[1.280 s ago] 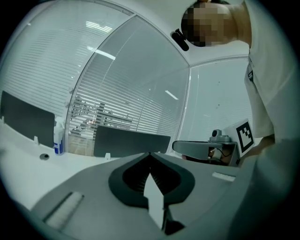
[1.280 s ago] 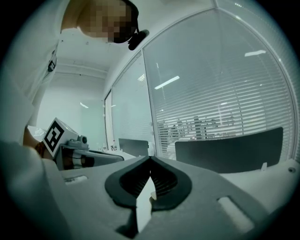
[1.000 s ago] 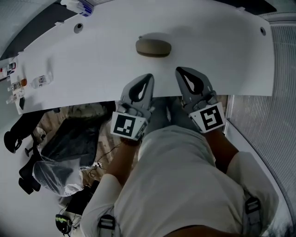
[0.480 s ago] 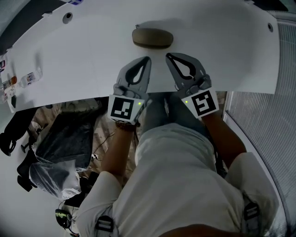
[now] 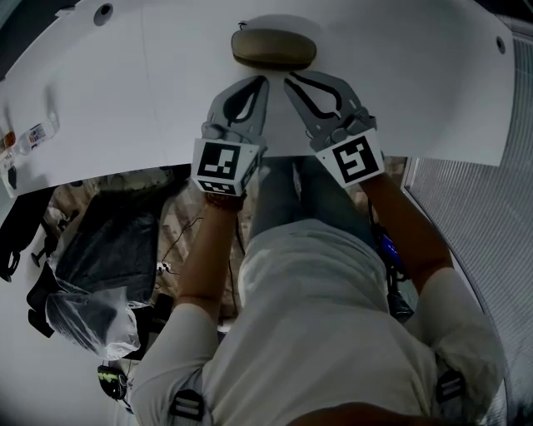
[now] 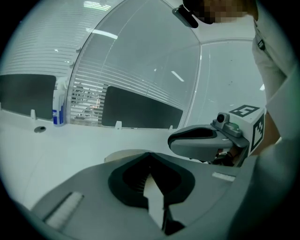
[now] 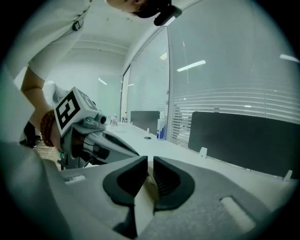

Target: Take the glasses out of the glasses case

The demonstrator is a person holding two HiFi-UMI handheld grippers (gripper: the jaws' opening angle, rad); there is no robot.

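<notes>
Head view: we see a tan, oval glasses case (image 5: 273, 48) lying closed on the white tabletop (image 5: 400, 83), just beyond both claws. Our left claw (image 5: 261, 80) is pinched together on nothing. Our right claw (image 5: 289, 77) has just been opening to a narrow gap, and the case shows beyond it.

Worktop (image 5: 150, 100): white, smooth, plain surface. Glasses case (image 5: 273, 49): tan, oval, closed, lying flat at 12 o'clock in the head view, set back from the near edge. Round cable hole (image 5: 103, 12) at 11 o'clock, and a second cable hole (image 5: 500, 44) at 2 o'clock. Cluster of small labelled items (image 5: 33, 135) at 9 o'clock along the left edge, too small to identify. Bottle (image 6: 58, 108): white with a blue label, upright at 9 o'clock in the left gripper view, beside dark partition panels (image 6: 140, 112) along the far edge.
</notes>
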